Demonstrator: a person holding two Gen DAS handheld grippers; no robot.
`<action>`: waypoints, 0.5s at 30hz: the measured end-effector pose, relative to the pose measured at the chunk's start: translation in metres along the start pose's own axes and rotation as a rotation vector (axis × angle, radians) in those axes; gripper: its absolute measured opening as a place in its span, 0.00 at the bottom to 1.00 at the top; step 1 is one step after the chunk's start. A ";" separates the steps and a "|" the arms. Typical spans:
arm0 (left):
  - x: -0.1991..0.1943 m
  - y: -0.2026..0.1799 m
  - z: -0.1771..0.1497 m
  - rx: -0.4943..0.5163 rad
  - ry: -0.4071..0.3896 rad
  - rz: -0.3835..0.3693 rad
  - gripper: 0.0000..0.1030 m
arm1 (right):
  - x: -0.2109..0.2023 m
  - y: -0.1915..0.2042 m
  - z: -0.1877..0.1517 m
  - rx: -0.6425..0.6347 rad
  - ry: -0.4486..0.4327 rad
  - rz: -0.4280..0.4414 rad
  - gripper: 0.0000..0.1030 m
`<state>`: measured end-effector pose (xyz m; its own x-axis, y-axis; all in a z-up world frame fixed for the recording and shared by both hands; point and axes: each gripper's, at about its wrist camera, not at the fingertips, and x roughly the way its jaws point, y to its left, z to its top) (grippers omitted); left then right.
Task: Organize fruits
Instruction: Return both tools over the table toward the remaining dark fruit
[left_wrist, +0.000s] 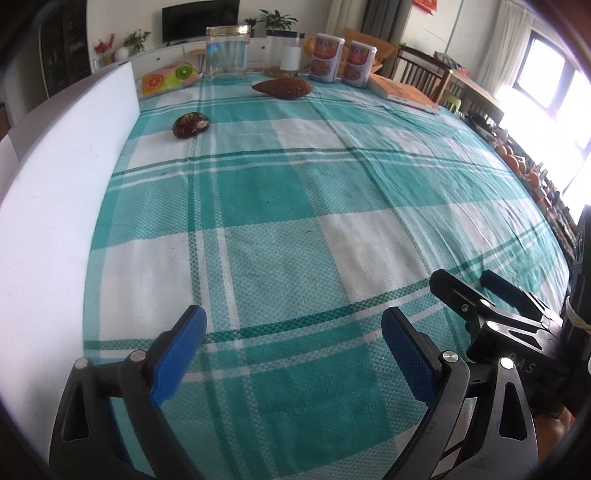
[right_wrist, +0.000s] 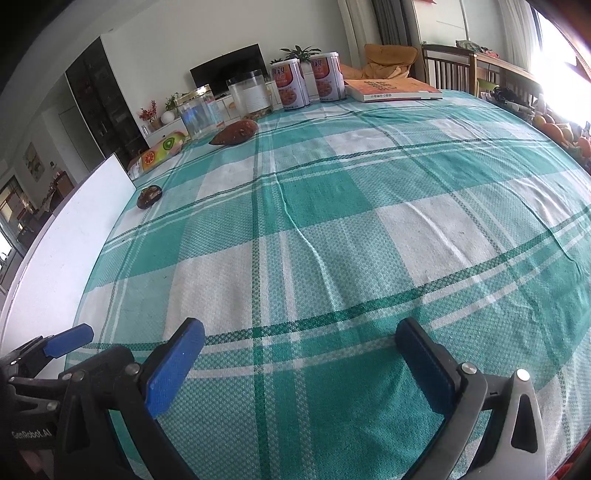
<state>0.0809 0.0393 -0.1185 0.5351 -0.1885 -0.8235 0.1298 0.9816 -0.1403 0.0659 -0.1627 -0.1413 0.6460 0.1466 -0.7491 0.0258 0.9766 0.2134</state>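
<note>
1. The left gripper (left_wrist: 293, 350) sits at the bottom of its own view, jaws spread wide with nothing between the blue pads, only tablecloth (left_wrist: 295, 229) showing below them.
2. The right gripper (right_wrist: 301, 363) fills the bottom of its own view in the same way: wide apart and empty, low over the teal and white checked cloth.
3. Each gripper shows in the other's view: the right one at the lower right of the left view, the left one at the lower left of the right view, side by side and close together.
4. A small dark round fruit (left_wrist: 191, 124) lies on the cloth in the upper left of the left view, near a white board (left_wrist: 70, 177) standing along the left edge.
5. A longer reddish-brown sweet potato (left_wrist: 282, 88) lies further back, top centre, well apart from both grippers.
6. Behind it, along the far edge of the table, stand a clear jar (left_wrist: 228, 51), two printed tins (left_wrist: 341, 59) and a book (left_wrist: 402, 92); a fruit-print pack (left_wrist: 168, 77) lies at the upper left.
</note>
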 end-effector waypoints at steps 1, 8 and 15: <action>0.000 0.002 0.001 -0.008 -0.001 0.002 0.94 | 0.000 0.000 0.000 0.000 0.000 0.000 1.00; 0.004 0.012 0.010 -0.044 -0.005 0.003 0.94 | 0.000 0.000 0.000 0.002 0.000 0.003 1.00; 0.015 0.016 0.017 -0.106 -0.021 -0.038 0.94 | 0.000 0.000 -0.001 0.006 -0.002 0.010 1.00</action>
<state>0.1053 0.0515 -0.1237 0.5494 -0.2248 -0.8047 0.0621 0.9714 -0.2290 0.0654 -0.1629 -0.1418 0.6478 0.1563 -0.7457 0.0239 0.9741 0.2249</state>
